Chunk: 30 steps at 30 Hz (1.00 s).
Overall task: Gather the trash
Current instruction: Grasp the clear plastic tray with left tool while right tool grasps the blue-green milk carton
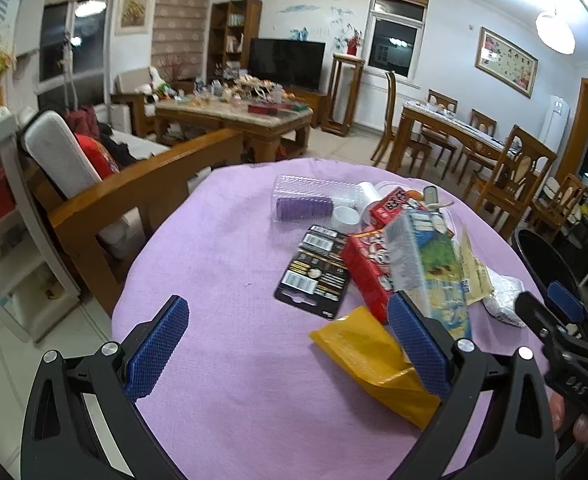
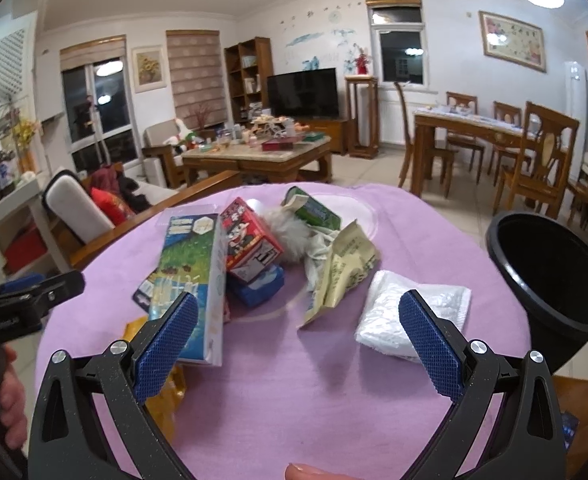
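A pile of trash lies on a round table with a purple cloth (image 1: pixel 221 280). It holds a tall printed carton (image 1: pixel 430 268) (image 2: pixel 189 280), a red box (image 1: pixel 368 272) (image 2: pixel 249 240), a black blister card (image 1: pixel 316 272), a yellow bag (image 1: pixel 370 356), a clear plastic tray with a purple roll (image 1: pixel 306 200), a crumpled yellowish wrapper (image 2: pixel 342 268) and a white packet (image 2: pixel 410 316). My left gripper (image 1: pixel 289 336) is open and empty above the cloth, left of the pile. My right gripper (image 2: pixel 298 332) is open and empty, with the carton at its left finger and the white packet at its right finger.
A black bin (image 2: pixel 554 272) stands at the table's right edge and also shows in the left wrist view (image 1: pixel 542 256). A wooden sofa (image 1: pixel 133 196) stands to the left. A coffee table (image 1: pixel 233 120) and a dining table with chairs (image 1: pixel 466 136) stand behind.
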{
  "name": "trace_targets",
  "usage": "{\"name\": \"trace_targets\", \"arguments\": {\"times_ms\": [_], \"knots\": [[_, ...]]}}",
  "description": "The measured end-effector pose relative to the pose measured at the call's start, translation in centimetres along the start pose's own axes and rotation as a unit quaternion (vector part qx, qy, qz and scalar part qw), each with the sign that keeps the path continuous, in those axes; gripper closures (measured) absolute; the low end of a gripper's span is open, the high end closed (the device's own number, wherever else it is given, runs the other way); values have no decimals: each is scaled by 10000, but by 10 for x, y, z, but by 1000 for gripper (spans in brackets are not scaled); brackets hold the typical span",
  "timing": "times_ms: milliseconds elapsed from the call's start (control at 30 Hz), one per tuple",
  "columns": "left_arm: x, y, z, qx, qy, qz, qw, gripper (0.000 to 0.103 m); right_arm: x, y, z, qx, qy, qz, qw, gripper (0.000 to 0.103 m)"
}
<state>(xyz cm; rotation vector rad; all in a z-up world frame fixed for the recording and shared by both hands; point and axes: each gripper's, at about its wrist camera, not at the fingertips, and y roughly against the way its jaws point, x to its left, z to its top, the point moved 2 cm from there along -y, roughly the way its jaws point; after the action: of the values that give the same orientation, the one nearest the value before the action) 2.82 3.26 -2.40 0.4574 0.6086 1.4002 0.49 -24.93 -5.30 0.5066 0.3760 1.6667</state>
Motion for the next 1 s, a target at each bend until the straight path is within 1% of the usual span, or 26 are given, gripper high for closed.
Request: {"name": "trace_targets", "arguments": {"times_ms": [67,133,200,233,267,300,333,400,433,467,500,567,600,633,667,700,733,767,800,867,900,933,967,1000], "knots": [[16,-10,8,198,97,-222,9995,5,-2,1,9,106,25,294,9995,4],[35,-20,21,379,217,-455,9980,5,-1,-2,21,305,3,738,9968,4],[43,-30,35,522,187,-635,9964,5,7,-14,29,672,46,1152,9911,4],[42,-35,40,573,129,-691,9959,5,13,-20,31,821,85,1271,9884,4],[42,-39,43,604,84,-666,9959,5,21,-27,34,952,162,1352,9861,5],[38,-45,50,597,-41,-586,9965,5,30,-32,34,1026,262,1358,9851,5],[35,-51,55,564,-168,-583,9966,5,38,-38,34,1098,397,1321,9843,5],[26,-66,66,557,-597,-549,9951,5,58,-52,32,1285,736,1175,9820,10],[19,-75,73,563,-874,-432,9936,5,65,-60,31,1369,842,1118,9807,15],[16,-82,78,568,-1124,-391,9913,5,68,-66,30,1423,884,1072,9800,19],[10,-87,82,560,-1381,-435,9879,5,70,-74,29,1504,896,968,9798,20],[-4,-99,89,472,-2084,-523,9755,5,66,-85,28,1622,768,886,9798,25],[-13,-106,90,387,-2559,-542,9644,5,63,-89,27,1678,696,915,9791,26],[-16,-110,92,361,-2813,-555,9573,5,61,-94,26,1759,621,944,9779,32],[-19,-118,93,362,-3068,-578,9493,5,59,-100,24,1817,612,937,9770,40],[-22,-124,95,380,-3248,-622,9430,5,58,-102,23,1858,614,937,9762,44],[-24,-133,97,422,-3429,-701,9358,5,57,-106,22,1895,601,951,9754,50],[-27,-140,99,483,-3542,-820,9303,5,56,-106,22,1887,552,1020,9752,51],[-28,-144,100,538,-3596,-920,9270,5,54,-106,22,1889,504,1086,9747,51],[-33,-156,101,598,-3769,-1113,9176,4,50,-105,24,1899,396,1205,9736,52],[-36,-159,98,611,-3913,-1223,9100,5,47,-104,24,1905,348,1256,9730,52],[-39,-161,95,648,-4022,-1240,9048,7,45,-104,24,1903,307,1300,9726,52],[-42,-164,92,719,-4147,-1239,8986,16,43,-103,26,1894,280,1327,9725,52],[-45,-167,89,773,-4213,-1241,8951,23,40,-102,28,1888,275,1331,9726,52]]}}
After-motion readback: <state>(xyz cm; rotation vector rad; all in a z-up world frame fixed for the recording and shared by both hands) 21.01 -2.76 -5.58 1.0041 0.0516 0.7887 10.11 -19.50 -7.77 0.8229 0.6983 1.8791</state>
